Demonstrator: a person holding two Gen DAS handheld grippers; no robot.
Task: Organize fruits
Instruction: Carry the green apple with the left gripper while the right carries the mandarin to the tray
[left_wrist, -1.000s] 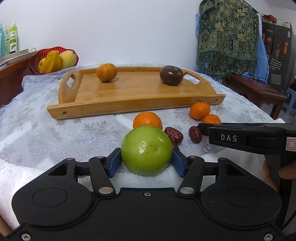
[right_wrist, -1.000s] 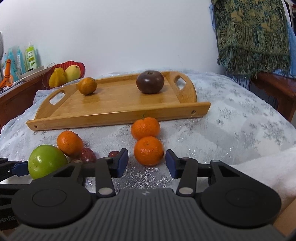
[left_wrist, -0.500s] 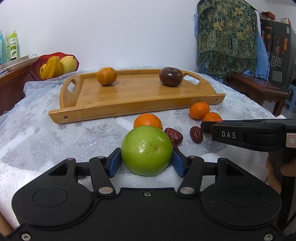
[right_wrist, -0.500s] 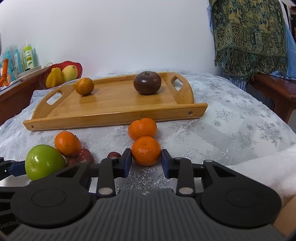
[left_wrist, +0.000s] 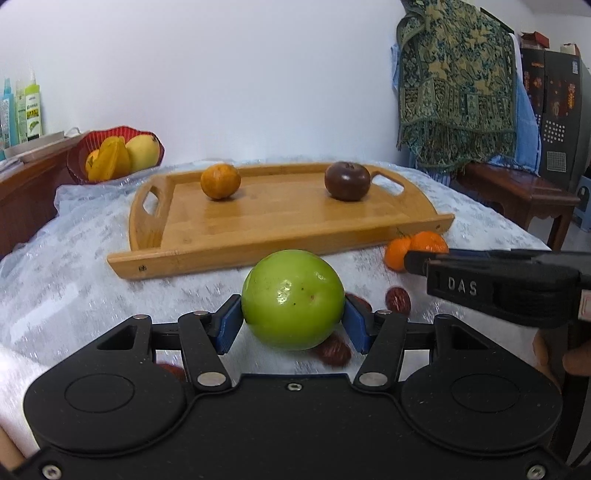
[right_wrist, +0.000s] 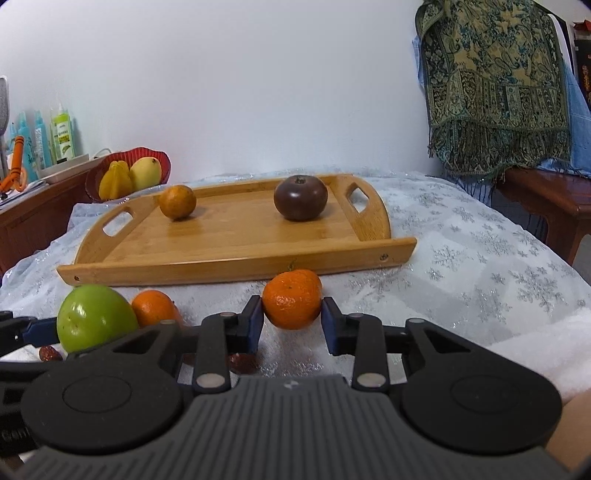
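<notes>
Left gripper (left_wrist: 293, 320): blue pads pressed on both sides of a green apple (left_wrist: 293, 300), jaws part open at the fruit's width, apple clear of the tablecloth (left_wrist: 74, 273). Right gripper (right_wrist: 291, 320): jaws narrower, clamped on a tangerine (right_wrist: 291, 299) just short of the wooden tray (right_wrist: 236, 266). On the tray, a small orange (right_wrist: 177, 202) far left and a dark round fruit (right_wrist: 300, 198) far right, well apart. Red dates (left_wrist: 398, 300) and another tangerine (right_wrist: 155, 307) lie on the cloth near the apple.
</notes>
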